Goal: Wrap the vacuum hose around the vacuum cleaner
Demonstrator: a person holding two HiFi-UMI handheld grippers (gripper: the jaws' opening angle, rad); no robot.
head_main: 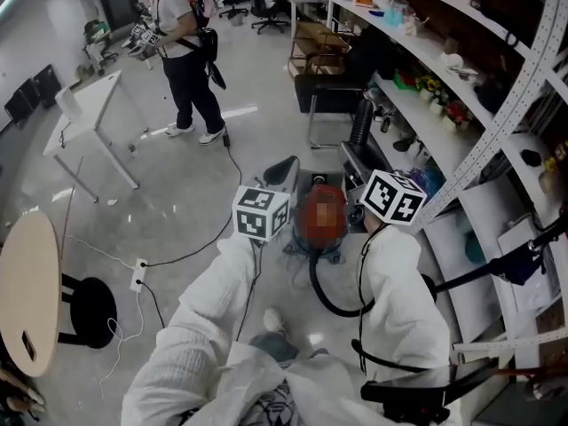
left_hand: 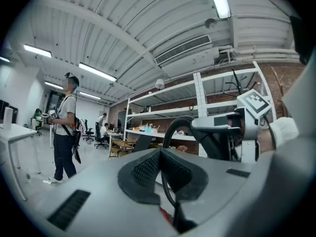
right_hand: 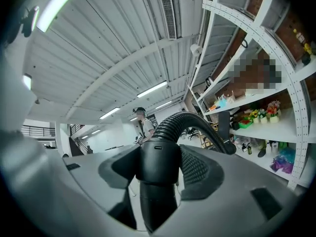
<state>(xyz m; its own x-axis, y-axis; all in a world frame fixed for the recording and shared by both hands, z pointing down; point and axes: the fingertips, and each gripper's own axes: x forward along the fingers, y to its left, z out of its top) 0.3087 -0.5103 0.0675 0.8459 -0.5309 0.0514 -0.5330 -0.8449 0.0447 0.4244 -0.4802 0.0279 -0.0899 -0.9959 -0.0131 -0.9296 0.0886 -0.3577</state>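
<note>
**Desk:** Where is the cleaner from your end?

**Me:** On the head view I see the vacuum cleaner (head_main: 321, 229), a red body, standing on the floor (head_main: 177, 202) just ahead of my two arms. It sits near the foot of the shelving (head_main: 461, 105). A mosaic patch covers most of it, so I can't give you more detail.

**Desk:** And the hose?

**Me:** The vacuum hose (head_main: 328, 303) lies in a black loop on the floor. It swings out from beside the cleaner toward me, then curves back up under my right sleeve (head_main: 399, 300). It is beside the body rather than round it.

**Desk:** Right side?

**Me:** My right tongs (right_hand: 159, 152) are clamped on the smooth black cuff (right_hand: 158, 167) at the hose's end, with a pad pressed to each side of it. Past the cuff the ribbed part arches up and off to the right, toward the shelves.

**Desk:** Left side?

**Me:** My left tongs (left_hand: 159, 154) are closed, the pads meeting at their tips. A thin black cord (left_hand: 168, 196) is caught between them and trails back toward the camera. A bit of red shows through the gap beneath it. In that same view I see my right tongs off to the right at about the same height, with the hose arching up from them.

**Desk:** Anyone nearby?

**Me:** One person (head_main: 182, 43) stands well off across the floor, near a white surface (head_main: 89, 114).
</note>
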